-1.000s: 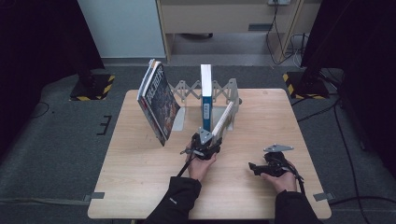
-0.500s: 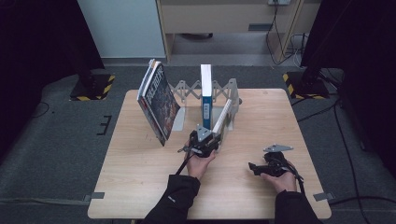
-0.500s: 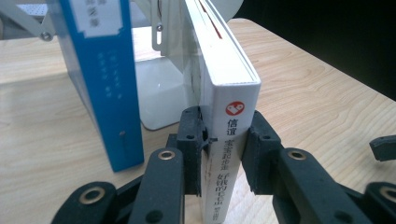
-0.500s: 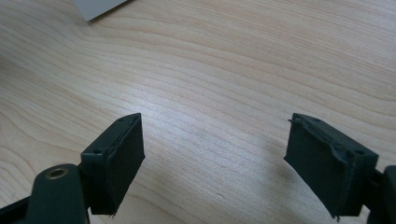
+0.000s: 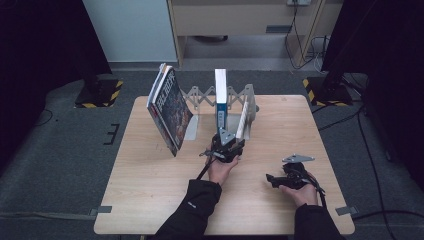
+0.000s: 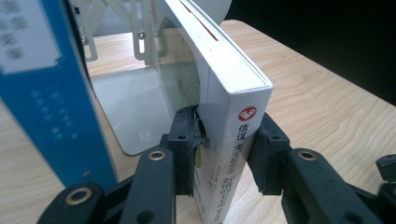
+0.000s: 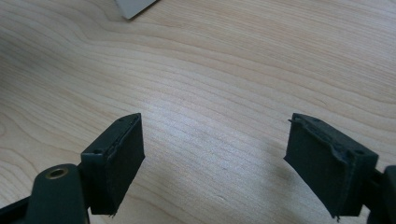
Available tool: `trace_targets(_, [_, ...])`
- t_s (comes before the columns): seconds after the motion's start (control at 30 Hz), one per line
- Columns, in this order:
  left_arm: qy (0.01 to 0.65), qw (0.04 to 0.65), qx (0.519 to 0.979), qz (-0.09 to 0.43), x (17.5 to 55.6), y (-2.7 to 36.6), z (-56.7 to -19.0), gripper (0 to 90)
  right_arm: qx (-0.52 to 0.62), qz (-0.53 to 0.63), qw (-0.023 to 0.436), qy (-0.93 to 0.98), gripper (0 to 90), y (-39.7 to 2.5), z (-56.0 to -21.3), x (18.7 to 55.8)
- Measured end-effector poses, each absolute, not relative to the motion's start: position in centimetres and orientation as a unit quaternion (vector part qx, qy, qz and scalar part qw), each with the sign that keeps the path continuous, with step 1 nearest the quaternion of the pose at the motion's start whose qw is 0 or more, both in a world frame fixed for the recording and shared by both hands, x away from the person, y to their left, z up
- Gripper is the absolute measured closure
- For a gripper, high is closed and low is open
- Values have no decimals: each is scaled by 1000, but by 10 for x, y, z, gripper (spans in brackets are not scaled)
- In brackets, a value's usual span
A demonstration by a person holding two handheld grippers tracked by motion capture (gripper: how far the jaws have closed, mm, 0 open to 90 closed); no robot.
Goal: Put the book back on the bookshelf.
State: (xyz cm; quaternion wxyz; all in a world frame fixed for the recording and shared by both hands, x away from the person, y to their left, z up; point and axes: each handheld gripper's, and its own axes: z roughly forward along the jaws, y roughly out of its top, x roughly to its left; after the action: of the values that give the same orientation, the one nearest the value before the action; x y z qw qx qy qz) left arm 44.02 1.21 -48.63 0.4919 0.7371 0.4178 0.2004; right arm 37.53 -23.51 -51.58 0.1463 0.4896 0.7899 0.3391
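- Gripping the white book (image 6: 231,140) by its spine end, the left gripper (image 5: 227,146) has both jaws pressed on the covers; the book leans, long axis slanting up and away toward the rack's end plate (image 5: 250,112).
- Resting apart on bare wood, the right gripper (image 5: 290,179) holds its jaws wide.
- Beside the white book stands an upright blue book (image 5: 220,97) in the folding rack (image 5: 200,95).
- Farther left, a magazine (image 5: 170,110) leans.
- Beyond the wooden table (image 5: 150,200) lies grey floor.

Dim surrounds, lit table, soft pics
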Motion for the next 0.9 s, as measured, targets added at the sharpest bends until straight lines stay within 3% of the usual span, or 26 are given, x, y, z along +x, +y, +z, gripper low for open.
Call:
trace_targets(0.37, [397,508,742,186,442,7,-487,601,491,344,146,787,192,-235,-515,375])
trace_targets(0.57, [375,504,755,187,433,8,-481,663,487,340,147,791,192,-235,-515,375])
trace_targets(0.9, [383,498,755,189,452,-2,-479,663,489,343,146,789,194,-235,-515,375])
